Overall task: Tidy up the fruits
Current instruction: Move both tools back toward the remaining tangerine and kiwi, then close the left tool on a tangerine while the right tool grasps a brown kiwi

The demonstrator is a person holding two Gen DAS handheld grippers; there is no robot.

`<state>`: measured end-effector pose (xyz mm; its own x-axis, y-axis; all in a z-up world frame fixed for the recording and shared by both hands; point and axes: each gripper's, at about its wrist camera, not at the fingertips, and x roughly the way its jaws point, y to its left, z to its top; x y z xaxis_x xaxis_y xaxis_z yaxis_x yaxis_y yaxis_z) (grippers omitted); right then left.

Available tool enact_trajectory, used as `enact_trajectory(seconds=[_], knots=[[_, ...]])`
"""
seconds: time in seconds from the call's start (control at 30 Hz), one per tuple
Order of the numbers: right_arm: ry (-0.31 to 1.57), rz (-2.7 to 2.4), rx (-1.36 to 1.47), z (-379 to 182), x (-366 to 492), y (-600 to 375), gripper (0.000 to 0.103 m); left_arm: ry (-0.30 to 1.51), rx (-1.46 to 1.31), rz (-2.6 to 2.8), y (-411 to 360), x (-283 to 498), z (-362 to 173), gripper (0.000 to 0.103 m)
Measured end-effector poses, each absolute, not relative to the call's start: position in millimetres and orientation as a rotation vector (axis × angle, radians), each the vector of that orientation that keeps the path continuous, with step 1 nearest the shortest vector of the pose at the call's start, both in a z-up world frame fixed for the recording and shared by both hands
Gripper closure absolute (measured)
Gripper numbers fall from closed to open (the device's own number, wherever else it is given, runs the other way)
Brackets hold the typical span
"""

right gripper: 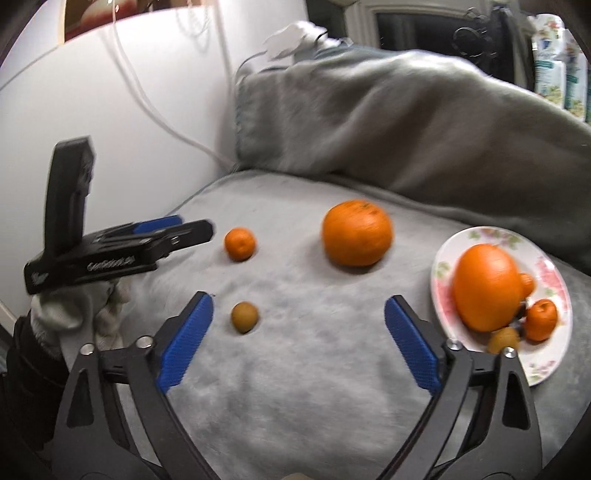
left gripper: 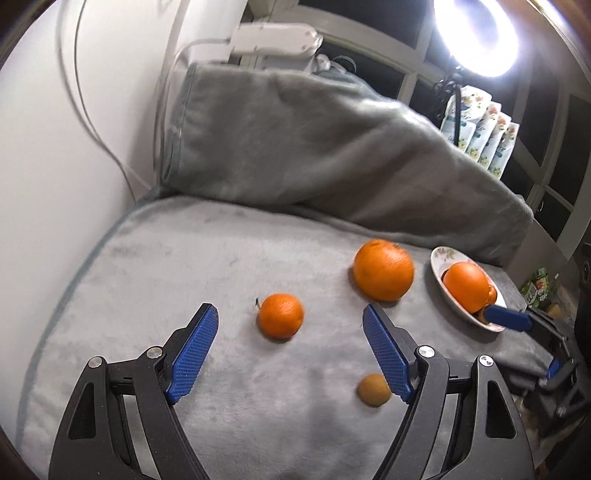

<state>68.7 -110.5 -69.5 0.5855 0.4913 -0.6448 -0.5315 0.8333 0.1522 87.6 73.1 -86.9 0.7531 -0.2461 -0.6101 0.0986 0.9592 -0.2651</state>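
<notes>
On the grey blanket lie a small orange (left gripper: 280,316) (right gripper: 240,244), a big orange (left gripper: 383,269) (right gripper: 357,233) and a small brown fruit (left gripper: 373,390) (right gripper: 244,316). A floral plate (left gripper: 441,258) (right gripper: 550,354) at the right holds a large orange (left gripper: 466,286) (right gripper: 487,286), a small orange (right gripper: 541,319) and a brown fruit (right gripper: 503,340). My left gripper (left gripper: 290,325) is open, just short of the small orange; it also shows in the right wrist view (right gripper: 173,229). My right gripper (right gripper: 298,314) is open and empty over the blanket left of the plate; one blue finger (left gripper: 508,319) shows by the plate.
A folded grey blanket (left gripper: 314,147) is heaped behind the fruit. A white wall (left gripper: 55,166) with cables stands at the left. A bright ring lamp (left gripper: 476,33) and floral packs (left gripper: 480,129) are at the back right. The surface's edge curves at the left.
</notes>
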Motion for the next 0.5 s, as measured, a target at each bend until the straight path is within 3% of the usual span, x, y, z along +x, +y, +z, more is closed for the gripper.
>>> enact_trajectory(seconds=[0.1,0.17,0.23,0.33,0.5], knots=[[0.763,0.63,-0.068,-77.9,71.2,-100.2,0.013,0.728,-0.226,-0.193,73.5,95.6,-96.4,0.03],[0.783,0.65,-0.076,-82.0,73.3,-94.9,0.027,0.747,-0.223,-0.199,71.9,99.3,-101.1,0.033],[0.804,0.669,-0.082,-86.9,74.7,-87.8,0.032,0.763,-0.22,-0.209,69.5,102.0,-104.1,0.034],[0.821,0.693,-0.094,-92.6,75.5,-78.7,0.034,0.782,-0.209,-0.221,64.9,107.1,-106.0,0.038],[0.846,0.726,-0.134,-101.4,75.6,-63.6,0.047,0.822,-0.227,-0.218,67.1,120.3,-110.5,0.044]])
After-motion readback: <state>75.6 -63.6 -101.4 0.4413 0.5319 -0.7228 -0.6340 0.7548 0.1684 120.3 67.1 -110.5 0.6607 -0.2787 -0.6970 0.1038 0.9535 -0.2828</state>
